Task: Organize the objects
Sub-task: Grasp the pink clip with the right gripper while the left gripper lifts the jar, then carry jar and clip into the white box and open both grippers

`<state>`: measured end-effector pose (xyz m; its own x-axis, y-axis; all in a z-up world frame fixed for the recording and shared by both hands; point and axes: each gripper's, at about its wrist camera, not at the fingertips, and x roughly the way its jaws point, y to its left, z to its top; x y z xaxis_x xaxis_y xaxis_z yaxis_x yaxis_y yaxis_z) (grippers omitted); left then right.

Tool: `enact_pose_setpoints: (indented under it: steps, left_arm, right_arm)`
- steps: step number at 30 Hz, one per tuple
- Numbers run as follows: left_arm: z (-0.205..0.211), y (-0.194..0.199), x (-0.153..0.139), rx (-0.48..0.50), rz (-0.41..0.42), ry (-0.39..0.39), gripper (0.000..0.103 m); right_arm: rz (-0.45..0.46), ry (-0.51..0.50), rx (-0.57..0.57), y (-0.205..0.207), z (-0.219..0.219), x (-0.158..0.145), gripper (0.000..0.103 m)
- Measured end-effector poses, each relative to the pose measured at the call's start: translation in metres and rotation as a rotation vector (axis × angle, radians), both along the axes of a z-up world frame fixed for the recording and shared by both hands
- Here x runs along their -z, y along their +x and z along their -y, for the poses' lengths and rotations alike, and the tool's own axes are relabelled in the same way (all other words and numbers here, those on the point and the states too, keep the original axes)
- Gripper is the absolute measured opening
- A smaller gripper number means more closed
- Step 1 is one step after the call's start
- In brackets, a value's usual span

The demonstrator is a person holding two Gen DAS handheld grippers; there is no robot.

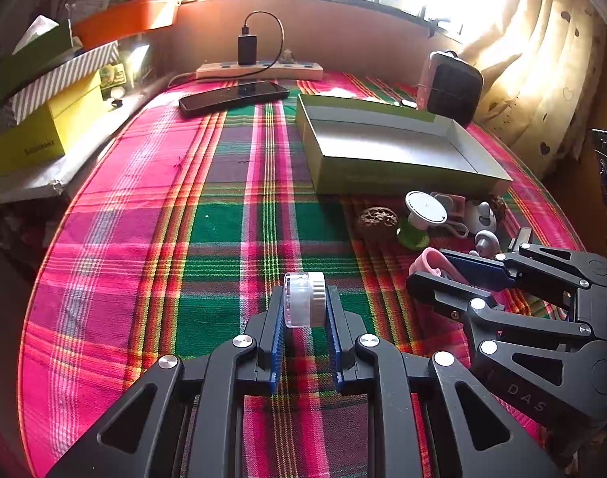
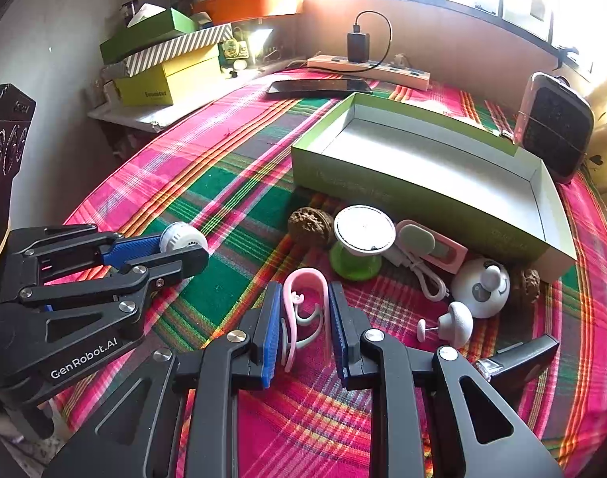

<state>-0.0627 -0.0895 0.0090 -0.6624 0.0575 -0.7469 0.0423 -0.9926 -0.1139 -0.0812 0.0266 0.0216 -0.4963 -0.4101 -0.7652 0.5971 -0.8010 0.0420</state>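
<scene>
My left gripper (image 1: 304,310) is shut on a small clear jar with a white ribbed lid (image 1: 304,298), held above the plaid cloth; it also shows in the right wrist view (image 2: 183,238). My right gripper (image 2: 305,302) is shut on a pink clip-shaped object (image 2: 303,310), low over the cloth; it also shows in the left wrist view (image 1: 427,263). An open, empty green box (image 2: 419,155) lies beyond. In front of it sit a walnut (image 2: 309,225), a white-topped green stand (image 2: 361,243), a pink case (image 2: 433,245), a white cable (image 2: 423,275), a white round toy (image 2: 480,286) and a white pin-shaped piece (image 2: 453,324).
A black phone (image 1: 233,95) and a power strip with charger (image 1: 259,67) lie at the far edge. A dark speaker-like device (image 2: 556,127) stands behind the box. Stacked boxes (image 2: 168,63) sit on a side shelf at left. A black object (image 2: 520,360) lies near right.
</scene>
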Motion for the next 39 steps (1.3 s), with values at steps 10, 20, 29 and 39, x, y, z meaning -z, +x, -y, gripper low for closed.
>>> enact_pose_setpoints:
  steps: [10,20,29,39]
  left_arm:
    - [-0.007,-0.009,-0.025,0.025,-0.034,-0.011,0.017]
    - [-0.013,-0.029,-0.046,0.043,-0.063,-0.011,0.017]
    - [-0.017,-0.048,-0.057,0.059,-0.068,-0.01,0.017]
    - [-0.018,-0.077,-0.065,0.064,-0.069,-0.004,0.017]
  right_arm:
    - [-0.046,-0.013,0.03,-0.005,-0.008,-0.017,0.024]
    - [-0.112,-0.021,0.092,-0.02,-0.02,-0.038,0.024]
    - [-0.124,-0.062,0.155,-0.043,-0.036,-0.058,0.024]
    - [-0.127,-0.06,0.209,-0.078,-0.055,-0.07,0.024]
